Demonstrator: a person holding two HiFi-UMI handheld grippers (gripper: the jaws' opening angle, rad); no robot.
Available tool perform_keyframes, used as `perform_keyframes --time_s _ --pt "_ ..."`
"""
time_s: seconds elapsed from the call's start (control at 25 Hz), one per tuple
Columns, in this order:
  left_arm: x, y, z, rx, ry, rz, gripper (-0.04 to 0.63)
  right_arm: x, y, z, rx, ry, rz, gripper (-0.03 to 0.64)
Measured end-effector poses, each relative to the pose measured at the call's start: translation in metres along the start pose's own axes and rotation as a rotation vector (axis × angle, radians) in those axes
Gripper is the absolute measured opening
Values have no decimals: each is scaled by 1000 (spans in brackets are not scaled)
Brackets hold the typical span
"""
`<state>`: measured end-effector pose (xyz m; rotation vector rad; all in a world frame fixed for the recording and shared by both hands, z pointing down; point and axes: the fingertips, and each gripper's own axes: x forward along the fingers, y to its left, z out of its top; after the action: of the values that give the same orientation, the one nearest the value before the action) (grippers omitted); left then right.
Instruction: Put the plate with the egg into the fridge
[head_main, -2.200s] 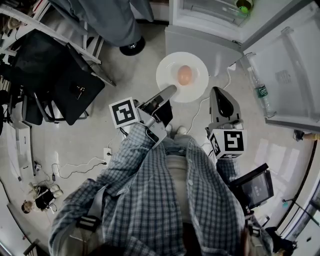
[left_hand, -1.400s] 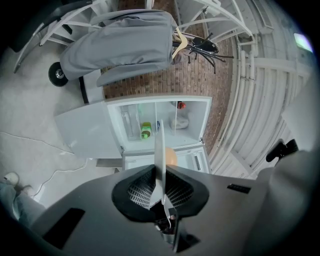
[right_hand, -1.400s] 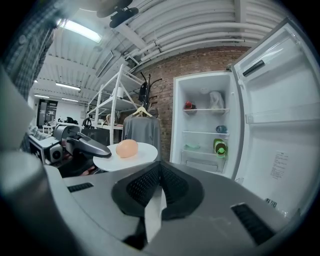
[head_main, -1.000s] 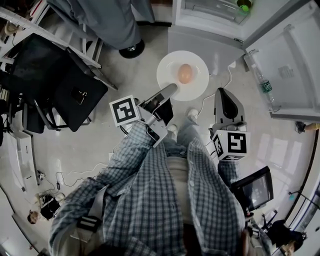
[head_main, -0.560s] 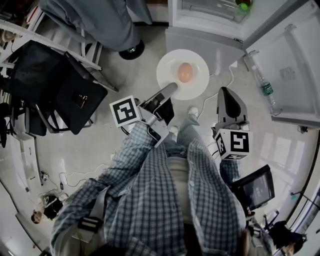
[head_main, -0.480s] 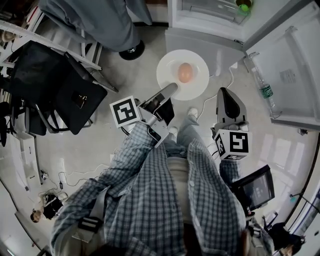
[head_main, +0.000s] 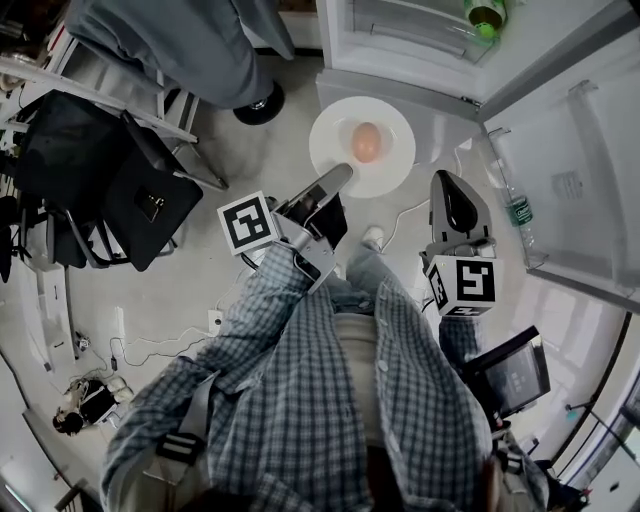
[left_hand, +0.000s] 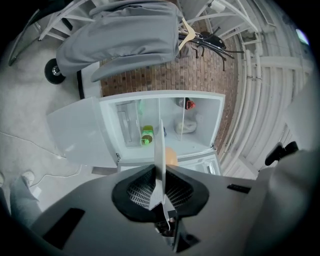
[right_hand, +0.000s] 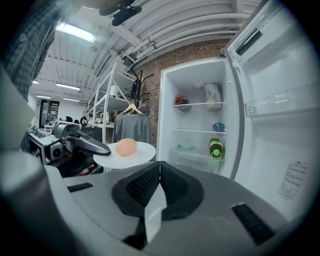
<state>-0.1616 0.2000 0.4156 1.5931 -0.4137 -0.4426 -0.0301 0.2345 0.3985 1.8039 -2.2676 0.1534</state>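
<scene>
A white plate (head_main: 338, 128) carrying a brown egg (head_main: 366, 141) is held level above the floor, just in front of the open fridge (head_main: 420, 45). My left gripper (head_main: 341, 178) is shut on the plate's near rim. From the left gripper view the plate (left_hand: 159, 145) shows edge-on between the jaws, the egg (left_hand: 172, 156) just behind it. My right gripper (head_main: 446, 183) hangs to the right of the plate, shut and empty. The right gripper view shows the plate (right_hand: 141, 151), the egg (right_hand: 126, 146) and the left gripper (right_hand: 86, 144) at its left.
The fridge door (head_main: 575, 150) stands open to the right, a bottle (head_main: 514, 208) in its rack. A green bottle (right_hand: 216, 148) and other items sit on the fridge shelves (right_hand: 200, 131). A hanging grey garment (head_main: 200, 45) and a black chair (head_main: 110, 170) stand on the left. Cables (head_main: 150, 340) lie on the floor.
The person has stepped a little closer to the fridge, with the plate and egg carried along in the left gripper. Both grippers keep the same state.
</scene>
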Motion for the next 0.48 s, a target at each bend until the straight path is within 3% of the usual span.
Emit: perform_keyframes --time_s 0.48 --pt "82 -7 -7 24 -9 -10 37 22 -78 5 -11 -4 15 6"
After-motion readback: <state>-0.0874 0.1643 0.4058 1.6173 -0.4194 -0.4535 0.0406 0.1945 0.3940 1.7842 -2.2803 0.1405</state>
